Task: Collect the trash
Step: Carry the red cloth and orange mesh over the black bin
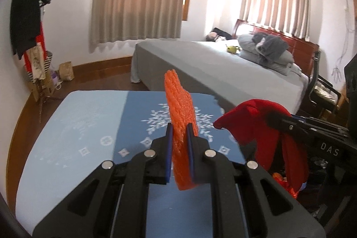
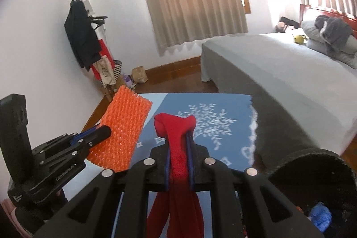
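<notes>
Left tool [image 1: 178, 133] clamps the orange pad [image 1: 179, 108] at centre frame; right tool [image 2: 178, 137] clamps the red cloth [image 2: 178, 148], above the tabletop [image 2: 223, 104]

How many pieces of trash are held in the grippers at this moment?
2. The orange pad is in the left gripper; the red cloth is in the right gripper. More may be hidden in the bin.

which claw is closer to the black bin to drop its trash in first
Probably the right claw. Shut on the red cloth, it has the black bin just off its right side. The left claw, holding the orange pad, sits farther from it.
</notes>
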Motion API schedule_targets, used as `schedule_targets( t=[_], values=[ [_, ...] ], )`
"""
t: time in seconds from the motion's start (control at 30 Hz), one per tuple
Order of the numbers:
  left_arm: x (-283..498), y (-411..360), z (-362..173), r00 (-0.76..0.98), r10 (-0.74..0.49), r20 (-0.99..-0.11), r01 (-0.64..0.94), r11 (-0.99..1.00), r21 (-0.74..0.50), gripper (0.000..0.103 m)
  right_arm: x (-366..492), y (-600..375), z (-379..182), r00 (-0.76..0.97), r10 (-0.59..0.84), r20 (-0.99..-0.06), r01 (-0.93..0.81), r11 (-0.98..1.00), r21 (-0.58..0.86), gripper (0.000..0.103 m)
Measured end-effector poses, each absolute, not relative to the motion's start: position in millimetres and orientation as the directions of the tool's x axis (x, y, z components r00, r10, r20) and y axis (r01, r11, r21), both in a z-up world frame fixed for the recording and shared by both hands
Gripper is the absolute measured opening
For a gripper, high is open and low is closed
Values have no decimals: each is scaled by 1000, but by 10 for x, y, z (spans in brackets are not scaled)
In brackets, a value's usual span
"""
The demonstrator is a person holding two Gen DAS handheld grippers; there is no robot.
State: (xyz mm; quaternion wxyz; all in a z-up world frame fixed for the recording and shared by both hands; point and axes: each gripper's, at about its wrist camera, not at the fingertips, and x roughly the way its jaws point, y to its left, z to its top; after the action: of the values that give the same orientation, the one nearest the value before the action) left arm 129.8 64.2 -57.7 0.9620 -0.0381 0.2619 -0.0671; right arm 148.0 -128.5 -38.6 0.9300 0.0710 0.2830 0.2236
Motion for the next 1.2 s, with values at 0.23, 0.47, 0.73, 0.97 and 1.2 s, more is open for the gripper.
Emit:
schedule_targets(
  t=[0.23,0.47,0.73,0.97,1.2],
  values=[
    [1231,188,-536,841,-231,-490,202,973,-111,11,1281,-1674,-308,781,393,-486,-311,919,243,12],
    [1205,-321,-574,808,-321,-495,306,945,-113,11,1060,-2184,-299,820,304,-486,-213,949,235,12],
    [1184,-912,-641,769,-404,-496,412,906,-98,11,846,-2704,-353,848,203,-490,-93,967,239,12],
    [1206,-1341,-767,723,-463,-512,489,867,-93,11,717,-3057,-482,850,136,-510,-9,970,243,12],
    [1267,-1664,-952,673,-503,-543,545,833,-97,11,636,-3353,-659,837,83,-541,65,966,249,12]
  ],
)
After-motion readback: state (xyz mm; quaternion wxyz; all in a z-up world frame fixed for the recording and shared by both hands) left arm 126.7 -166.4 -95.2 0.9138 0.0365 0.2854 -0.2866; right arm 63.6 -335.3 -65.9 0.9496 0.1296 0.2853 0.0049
